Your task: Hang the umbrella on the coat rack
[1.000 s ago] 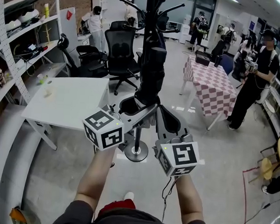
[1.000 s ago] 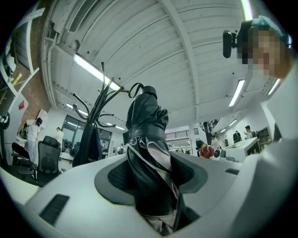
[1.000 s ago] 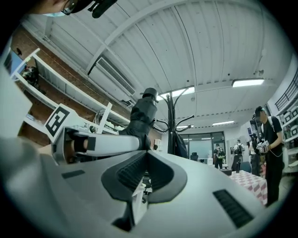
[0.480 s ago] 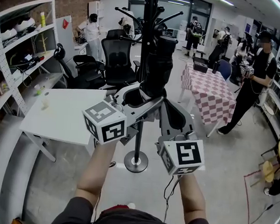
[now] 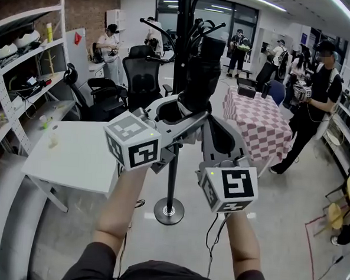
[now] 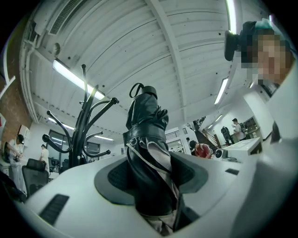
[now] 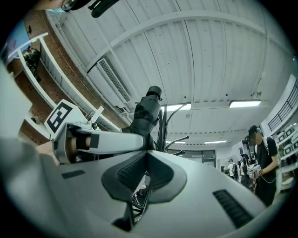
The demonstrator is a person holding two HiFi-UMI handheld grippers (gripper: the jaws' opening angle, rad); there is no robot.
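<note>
One folded black umbrella (image 5: 200, 79), glossy and creased, is standing upright beside the coat rack (image 5: 173, 166). Left gripper (image 6: 151, 183) is clamping it; right gripper (image 7: 143, 160) is showing jaws closed.

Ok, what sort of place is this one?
Likely a shared office or lab workspace: swivel chairs, metal shelving against a brick wall, a white table, and several people standing about.
</note>
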